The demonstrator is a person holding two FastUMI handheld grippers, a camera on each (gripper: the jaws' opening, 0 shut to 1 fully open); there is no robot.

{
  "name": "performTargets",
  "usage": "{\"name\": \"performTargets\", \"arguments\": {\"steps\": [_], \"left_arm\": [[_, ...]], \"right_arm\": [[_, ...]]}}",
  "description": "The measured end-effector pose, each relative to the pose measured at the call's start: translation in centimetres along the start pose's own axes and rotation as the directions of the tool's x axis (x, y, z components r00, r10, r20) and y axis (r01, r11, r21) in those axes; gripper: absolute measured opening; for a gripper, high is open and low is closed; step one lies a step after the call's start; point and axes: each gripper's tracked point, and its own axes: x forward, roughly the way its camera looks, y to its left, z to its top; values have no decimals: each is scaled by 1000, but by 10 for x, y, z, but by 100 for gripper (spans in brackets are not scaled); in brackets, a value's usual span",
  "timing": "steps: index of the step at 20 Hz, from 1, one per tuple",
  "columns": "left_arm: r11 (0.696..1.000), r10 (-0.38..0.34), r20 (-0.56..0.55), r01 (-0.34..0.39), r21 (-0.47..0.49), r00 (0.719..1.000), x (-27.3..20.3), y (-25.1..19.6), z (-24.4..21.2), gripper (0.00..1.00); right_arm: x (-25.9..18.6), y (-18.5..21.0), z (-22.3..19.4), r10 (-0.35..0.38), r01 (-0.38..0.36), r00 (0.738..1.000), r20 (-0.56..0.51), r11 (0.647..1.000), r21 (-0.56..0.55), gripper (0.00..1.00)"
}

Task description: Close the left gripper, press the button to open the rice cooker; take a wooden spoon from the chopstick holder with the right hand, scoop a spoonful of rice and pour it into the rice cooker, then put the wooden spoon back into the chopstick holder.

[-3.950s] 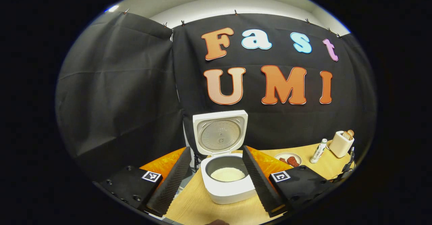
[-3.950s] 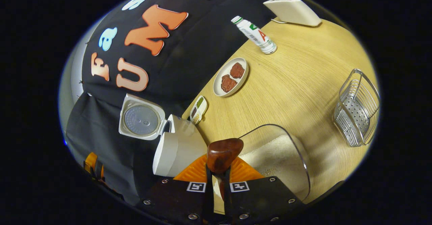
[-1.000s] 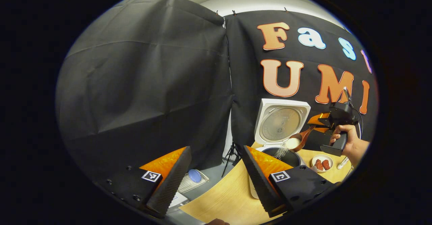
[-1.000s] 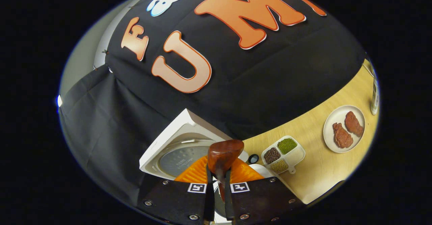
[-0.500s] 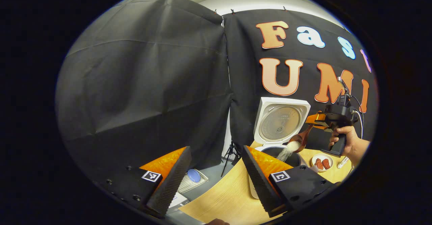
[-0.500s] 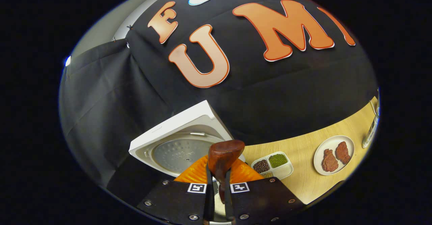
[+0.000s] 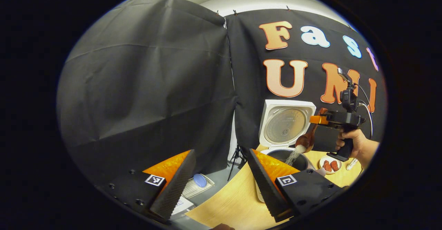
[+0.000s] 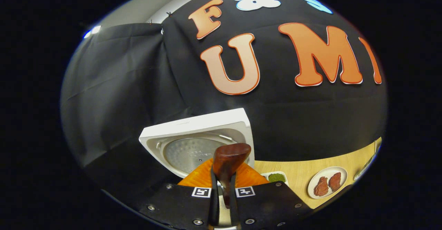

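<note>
Rice [image 7: 292, 156] is being tipped from the wooden spoon [image 7: 307, 139] into the open rice cooker [image 7: 286, 133], whose lid stands upright behind the inner pot. In the left gripper view, the spoon bowl is seen hanging just above the pot's mouth, tilted downward, with a thin stream of grains falling from its lip. The spoon handle is pinched between the fingers of the right gripper [image 7: 319, 119], which is held by a hand [image 7: 355, 143] above and to the far side of the cooker. In the right gripper view, the handle end [image 8: 229, 159] is seen rising between the pressed-together fingers, with the raised lid [image 8: 200, 143] directly ahead.

The left gripper [image 7: 221, 181] is held spread and empty, well apart from the cooker, over the near edge of the wooden table [image 7: 228, 202].

Several risks can be judged from here. If the spoon is swung away before the bowl is emptied, grains may be scattered over the cooker rim and the table. If the tilt is increased too quickly, the stream may overshoot the pot's far edge. The handle is gripped near its end, so the spoon could twist in the pinch under a sudden turn. The upright lid lies close behind the spoon and could be knocked when the spoon is lifted.

A plate of meat [image 8: 326, 185] and a divided dish of beans [image 8: 276, 177] rest on the table beside the cooker, within reach of stray grains.
</note>
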Motion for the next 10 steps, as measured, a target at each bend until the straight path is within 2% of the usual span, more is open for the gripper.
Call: {"name": "performTargets", "arguments": {"steps": [10], "left_arm": [[1000, 6, -9, -6, -2, 1000, -6, 8, -1, 100]], "right_arm": [[-3, 41, -2, 86, -78, 996, 32, 975, -206, 11]]}}
